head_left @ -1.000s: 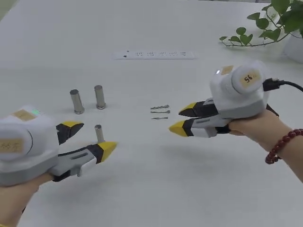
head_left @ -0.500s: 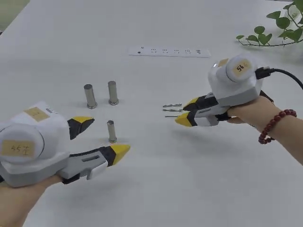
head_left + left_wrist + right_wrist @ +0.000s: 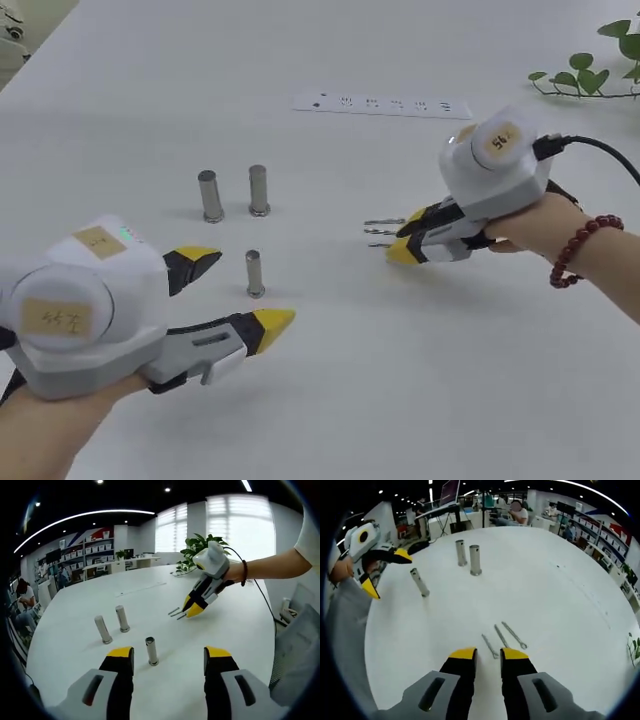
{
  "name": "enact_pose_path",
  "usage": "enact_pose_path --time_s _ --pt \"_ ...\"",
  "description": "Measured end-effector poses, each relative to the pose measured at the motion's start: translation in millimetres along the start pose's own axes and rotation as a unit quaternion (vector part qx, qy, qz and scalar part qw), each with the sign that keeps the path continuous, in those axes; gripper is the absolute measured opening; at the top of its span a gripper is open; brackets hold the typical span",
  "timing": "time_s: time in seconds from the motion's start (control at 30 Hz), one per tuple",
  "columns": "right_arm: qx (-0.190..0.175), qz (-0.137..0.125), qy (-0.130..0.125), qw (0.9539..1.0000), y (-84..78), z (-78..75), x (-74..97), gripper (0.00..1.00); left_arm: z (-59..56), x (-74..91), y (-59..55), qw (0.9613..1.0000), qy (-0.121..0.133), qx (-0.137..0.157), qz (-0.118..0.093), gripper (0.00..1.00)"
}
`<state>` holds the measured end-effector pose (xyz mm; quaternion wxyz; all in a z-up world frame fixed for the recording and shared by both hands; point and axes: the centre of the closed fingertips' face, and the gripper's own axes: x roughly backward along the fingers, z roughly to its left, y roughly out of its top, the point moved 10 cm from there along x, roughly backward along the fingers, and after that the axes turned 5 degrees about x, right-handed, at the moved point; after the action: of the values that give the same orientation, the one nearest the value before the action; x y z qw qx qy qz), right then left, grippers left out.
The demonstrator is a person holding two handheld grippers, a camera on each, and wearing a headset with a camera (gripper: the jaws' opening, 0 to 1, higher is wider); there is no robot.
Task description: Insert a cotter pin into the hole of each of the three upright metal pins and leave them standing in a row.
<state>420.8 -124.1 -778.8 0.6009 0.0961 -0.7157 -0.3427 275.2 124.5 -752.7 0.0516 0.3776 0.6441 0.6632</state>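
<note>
Three upright metal pins stand on the white table: two side by side (image 3: 210, 195) (image 3: 259, 190) and a third (image 3: 255, 273) nearer to me. My left gripper (image 3: 238, 292) is open, its yellow tips wide apart on either side of that near pin (image 3: 151, 651) without touching it. Three thin cotter pins (image 3: 380, 232) lie flat to the right. My right gripper (image 3: 405, 238) is low over them, open by a narrow gap; in the right gripper view the nearest cotter pin (image 3: 490, 646) ends just at the gap between the tips (image 3: 488, 654).
A white power strip (image 3: 385, 103) lies at the far side of the table. A potted plant's leaves (image 3: 590, 75) reach in at the far right. A black cable (image 3: 590, 150) runs from the right gripper. People sit at desks (image 3: 520, 512) well beyond the table.
My right gripper has moved left and down until its tips reach the cotter pins, and its jaws have narrowed. The left gripper has kept its place around the near pin; the camera has shifted.
</note>
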Motion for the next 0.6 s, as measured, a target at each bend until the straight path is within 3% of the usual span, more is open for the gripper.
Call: enact_pose_path --time_s 0.1,0.2,0.4,0.6 --pt "-0.002 0.006 0.005 1.0000 0.8 -0.5 -1.7 0.17 0.9 -0.3 -0.5 1.0000 0.001 0.002 -0.001 0.55" --pt "0.013 0.030 0.005 0.9995 -0.3 -0.8 -3.8 0.17 1.5 -0.1 -1.0 1.0000 -0.001 0.003 -0.002 0.54" --pt "0.032 0.044 0.010 0.9985 0.9 -1.8 -3.3 0.13 3.2 1.2 -1.2 1.0000 0.000 0.007 -0.004 0.53" --pt "0.084 0.074 0.022 0.9935 7.9 0.4 -5.0 0.11 4.2 1.4 -1.5 0.9999 0.002 0.014 -0.004 0.51"
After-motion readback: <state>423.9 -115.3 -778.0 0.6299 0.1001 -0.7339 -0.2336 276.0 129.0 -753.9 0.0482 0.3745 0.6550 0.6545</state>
